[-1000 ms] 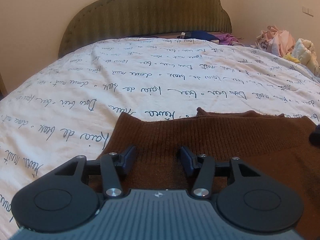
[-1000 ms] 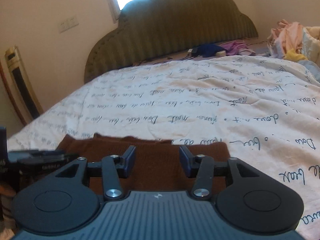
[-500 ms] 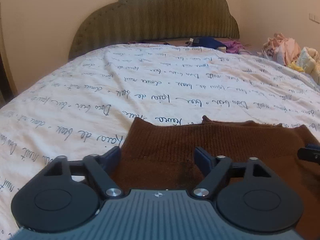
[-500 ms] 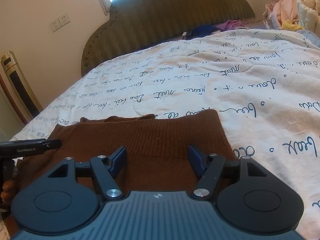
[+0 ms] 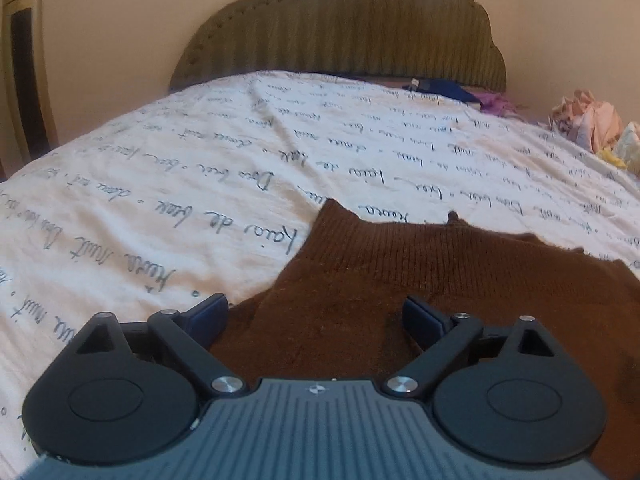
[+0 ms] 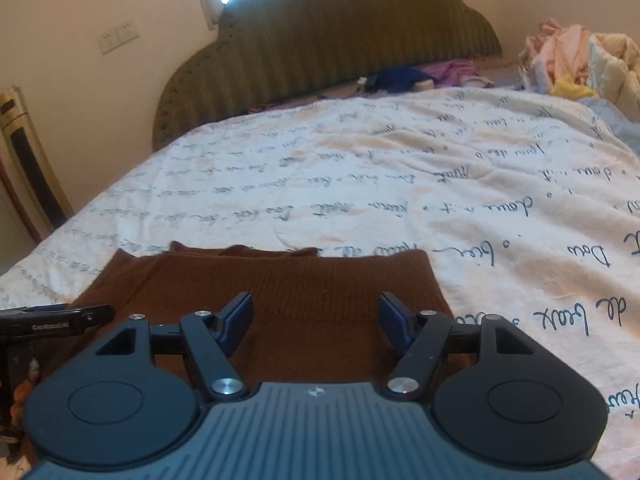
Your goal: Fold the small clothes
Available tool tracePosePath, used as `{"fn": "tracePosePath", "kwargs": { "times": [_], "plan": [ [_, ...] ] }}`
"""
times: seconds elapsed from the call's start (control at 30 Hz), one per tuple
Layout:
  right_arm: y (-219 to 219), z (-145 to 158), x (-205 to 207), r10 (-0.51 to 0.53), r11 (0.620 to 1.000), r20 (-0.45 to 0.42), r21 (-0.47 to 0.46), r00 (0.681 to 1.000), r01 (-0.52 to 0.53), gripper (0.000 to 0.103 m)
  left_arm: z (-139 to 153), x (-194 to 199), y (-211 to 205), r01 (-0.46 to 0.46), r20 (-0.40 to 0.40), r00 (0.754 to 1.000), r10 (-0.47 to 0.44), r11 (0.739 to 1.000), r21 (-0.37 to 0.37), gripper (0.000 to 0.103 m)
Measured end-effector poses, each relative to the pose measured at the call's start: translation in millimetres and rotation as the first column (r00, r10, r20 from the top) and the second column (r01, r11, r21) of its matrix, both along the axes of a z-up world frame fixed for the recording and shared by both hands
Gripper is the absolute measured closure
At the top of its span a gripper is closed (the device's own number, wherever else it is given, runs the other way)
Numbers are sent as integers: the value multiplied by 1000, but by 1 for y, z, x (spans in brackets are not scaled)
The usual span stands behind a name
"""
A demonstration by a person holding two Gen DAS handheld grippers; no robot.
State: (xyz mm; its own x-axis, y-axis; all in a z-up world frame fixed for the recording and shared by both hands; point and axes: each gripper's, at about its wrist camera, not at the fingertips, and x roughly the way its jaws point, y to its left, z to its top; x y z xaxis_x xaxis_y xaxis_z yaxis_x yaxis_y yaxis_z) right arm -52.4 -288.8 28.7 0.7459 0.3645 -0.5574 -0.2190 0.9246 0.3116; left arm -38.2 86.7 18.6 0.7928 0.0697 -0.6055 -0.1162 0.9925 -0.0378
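A small brown knitted garment point(image 5: 440, 272) lies flat on the white bedcover with script print point(image 5: 200, 184). It also shows in the right wrist view point(image 6: 304, 284). My left gripper point(image 5: 316, 314) is wide open and empty, low over the garment's near left part, its left finger beside the garment's left edge. My right gripper point(image 6: 316, 314) is open and empty, low over the garment's near right part. The left gripper's body point(image 6: 52, 320) shows at the left edge of the right wrist view.
A green padded headboard point(image 5: 344, 28) stands at the far end of the bed. Blue and purple clothes point(image 6: 416, 76) lie by it. A heap of pale clothes point(image 6: 580, 60) sits at the far right. A tall floor appliance point(image 5: 24, 60) stands left of the bed.
Both grippers have opened wider over the past second. The left one has shifted left toward the garment's left edge; the right one has stayed over the garment's right part.
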Motion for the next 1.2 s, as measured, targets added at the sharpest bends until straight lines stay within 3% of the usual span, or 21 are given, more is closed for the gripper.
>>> {"fn": "tracePosePath", "kwargs": {
  "times": [0.13, 0.23, 0.3, 0.37, 0.43, 0.53, 0.63, 0.67, 0.73, 0.77, 0.8, 0.87, 0.9, 1.0, 1.07, 1.1, 1.13, 1.17, 1.2],
  "plan": [
    [2, 10, -33, 26, 999, 32, 22, 999, -27, 33, 25, -51, 36, -70, 71, 994, 80, 988, -139, 10],
    [4, 10, -59, 53, 998, 42, 29, 998, -54, 32, 33, -96, 68, -91, 77, 990, 119, 951, -296, 9],
    [7, 10, -70, 87, 996, 38, 34, 996, -88, 29, 31, -120, 84, -90, 51, 991, 124, 897, -432, 7],
    [11, 11, -74, 117, 993, 23, 30, 993, -117, 28, 18, -135, 98, -105, -18, 993, 117, 800, -591, 7],
    [14, 13, -74, 137, 990, 10, 41, 991, -137, 28, 4, -142, 106, -132, -61, 990, 123, 717, -685, 8],
    [16, 17, -73, 139, 989, 9, 58, 990, -139, 28, 1, -139, 110, -139, -74, 990, 123, 685, -716, 8],
    [21, 21, -73, 144, 988, 3, 50, 990, -144, 28, -1, -128, 115, -121, -92, 993, 78, 599, -791, 10],
    [23, 22, -75, 152, 987, 3, 43, 988, -152, 28, -1, -125, 115, -129, -100, 992, 81, 585, -800, 13],
    [26, 23, -78, 160, 986, 5, 39, 987, -160, 28, -1, -115, 111, -165, -145, 986, 83, 598, -784, 28],
    [27, 23, -79, 163, 986, 2, 43, 987, -163, 28, -1, -112, 109, -179, -159, 983, 86, 604, -776, 30],
    [28, 24, -79, 166, 985, -2, 50, 986, -166, 28, -1, -109, 106, -186, -170, 982, 85, 622, -760, 36],
    [30, 26, -79, 171, 984, -4, 59, 985, -171, 28, 2, -105, 96, -192, -191, 978, 79, 693, -695, 63],
    [31, 28, -78, 176, 982, -5, 64, 984, -176, 28, 5, -103, 90, -191, -201, 977, 76, 734, -652, 85],
    [36, 33, -71, 196, 975, -25, 111, 980, -192, 27, 22, -102, 64, -142, -164, 984, 73, 873, -466, 86],
    [40, 36, -59, 237, 955, -57, 197, 970, -222, 27, 38, -105, 32, -68, -91, 995, 44, 959, -276, 87],
    [44, 35, -48, 280, 929, -98, 280, 955, -244, 26, 45, -109, 12, -14, -39, 999, 8, 988, -154, 87],
    [48, 31, -36, 330, 890, -152, 378, 932, -254, 24, 51, -117, -13, 57, 17, 998, -57, 998, -8, 87],
    [51, 26, -23, 380, 847, -198, 468, 904, -253, 24, 51, -122, -34, 113, 44, 992, -118, 989, 91, 87],
    [58, 21, -10, 433, 797, -234, 550, 870, -249, 24, 51, -125, -50, 164, 50, 984, -173, 976, 145, 87]
  ]
}}
